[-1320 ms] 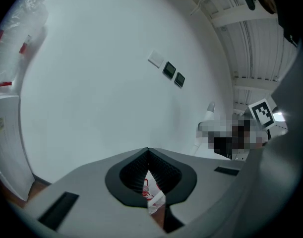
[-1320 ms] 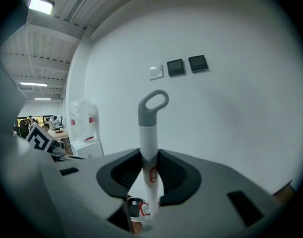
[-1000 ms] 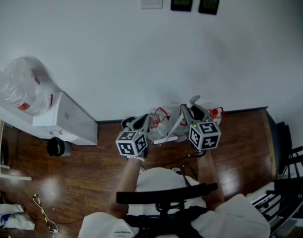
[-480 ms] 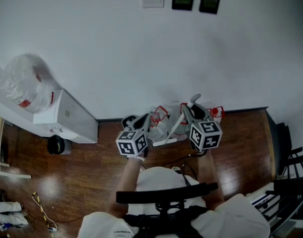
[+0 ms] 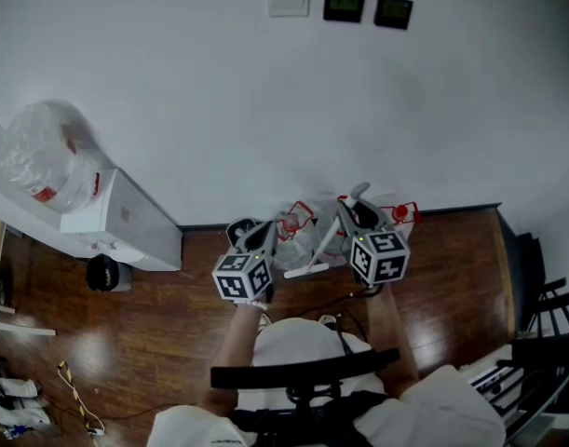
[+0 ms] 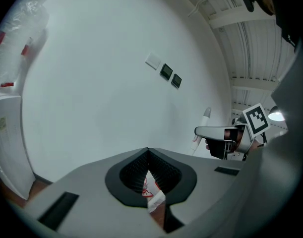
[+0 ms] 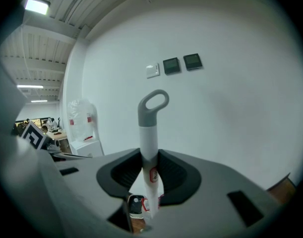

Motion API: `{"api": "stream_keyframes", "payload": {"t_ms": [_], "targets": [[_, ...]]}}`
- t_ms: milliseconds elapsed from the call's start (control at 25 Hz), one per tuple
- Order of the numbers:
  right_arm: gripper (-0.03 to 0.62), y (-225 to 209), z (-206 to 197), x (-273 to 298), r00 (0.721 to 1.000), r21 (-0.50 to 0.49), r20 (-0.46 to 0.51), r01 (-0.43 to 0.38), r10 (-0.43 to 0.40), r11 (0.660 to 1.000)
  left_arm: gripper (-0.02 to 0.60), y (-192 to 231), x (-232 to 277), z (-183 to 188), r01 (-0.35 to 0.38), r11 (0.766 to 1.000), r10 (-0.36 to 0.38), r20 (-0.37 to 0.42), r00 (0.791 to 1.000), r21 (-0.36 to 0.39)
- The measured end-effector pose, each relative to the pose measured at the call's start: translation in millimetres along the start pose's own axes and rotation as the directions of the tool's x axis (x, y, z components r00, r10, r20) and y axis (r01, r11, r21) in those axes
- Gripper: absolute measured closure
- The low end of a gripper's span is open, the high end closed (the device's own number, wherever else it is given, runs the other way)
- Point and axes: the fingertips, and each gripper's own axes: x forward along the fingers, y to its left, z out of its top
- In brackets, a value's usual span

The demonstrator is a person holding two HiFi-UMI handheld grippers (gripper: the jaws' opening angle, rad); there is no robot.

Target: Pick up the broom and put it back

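The broom's white handle ends in a grey loop and stands nearly upright between the jaws of my right gripper, which is shut on it. In the head view the handle slants from the right gripper down to its lower end by the wall base. The broom's head is hidden. My left gripper hangs just left of it, its jaws shut with nothing between them. The left gripper view shows the right gripper and the handle's top off to the right.
A white wall rises close in front, with a switch plate and two dark panels. Plastic bags with red handles lie at its foot. A white cabinet with a clear bag stands left; dark chairs right. The floor is wood.
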Motion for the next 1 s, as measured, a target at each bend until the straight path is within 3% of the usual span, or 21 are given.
{"api": "stream_keyframes", "payload": {"t_ms": [200,440,760,880,1000], "targets": [[0.467,-2.6,-16.2,16.1,0.999,-0.002,-0.037,-0.006,0.006,1.0,0.594,6.6,-7.8,-8.1,-0.016,1.0,0.016,-0.01,1.0,-0.015],[0.467,-1.3,-73.1,46.0,0.988,-0.004,-0.151,-0.026,0.025,1.0,0.594,21.4,-24.2,-29.1,-0.044,0.998,0.043,-0.039,0.998,-0.037],[0.467,-3.6,-179.3,98.1,0.926,0.003,-0.373,-0.055,0.052,0.998,0.594,51.1,-53.1,-45.8,-0.124,0.99,0.119,-0.06,0.991,-0.071],[0.467,2.3,-197.1,121.8,0.902,-0.016,-0.424,-0.096,0.08,0.995,0.594,57.8,-60.7,-48.4,-0.144,0.986,0.139,-0.057,0.989,-0.083],[0.465,2.6,-204.4,143.5,0.901,-0.009,-0.423,-0.104,0.09,0.995,0.594,64.1,-68.0,-50.2,-0.163,0.983,0.158,-0.056,0.986,-0.086]]}}
